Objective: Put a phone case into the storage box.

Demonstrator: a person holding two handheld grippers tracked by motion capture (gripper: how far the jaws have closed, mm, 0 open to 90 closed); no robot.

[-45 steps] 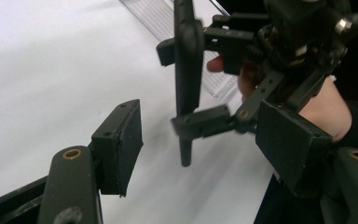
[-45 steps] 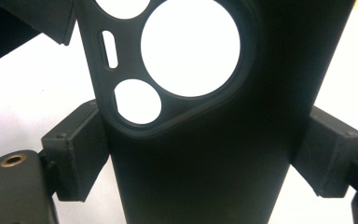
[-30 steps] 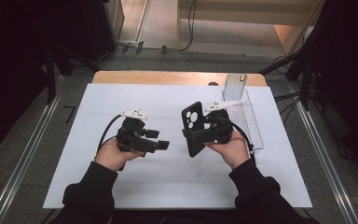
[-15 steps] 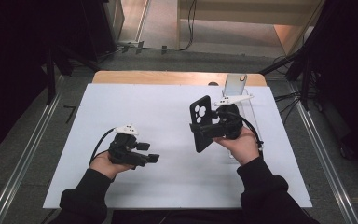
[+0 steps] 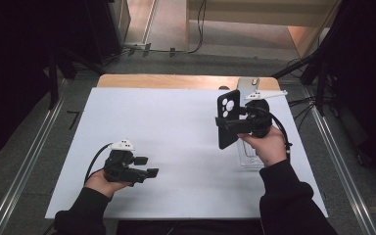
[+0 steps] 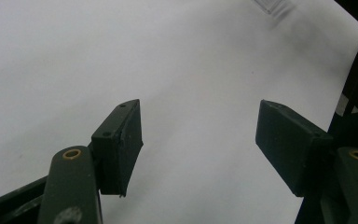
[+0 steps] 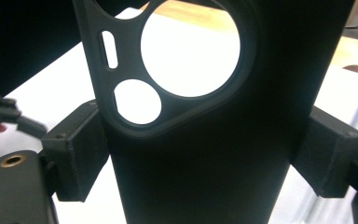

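A black phone case with round camera cut-outs stands upright above the right side of the white sheet. My right gripper is shut on its lower half, one pad on each long edge. In the right gripper view the case fills the space between the jaws of the right gripper. My left gripper hovers low over the front left of the sheet, open and pointing right. The left gripper view shows the left gripper with only bare white sheet between its pads.
A clear plastic holder lies on the sheet under my right hand. A small metal bracket stands at the back right. The wooden table edge runs behind the sheet. Dark stands and cables surround the table.
My left hand has drawn back toward the front left and sunk lower. My right hand has carried the phone case up and toward the back right.
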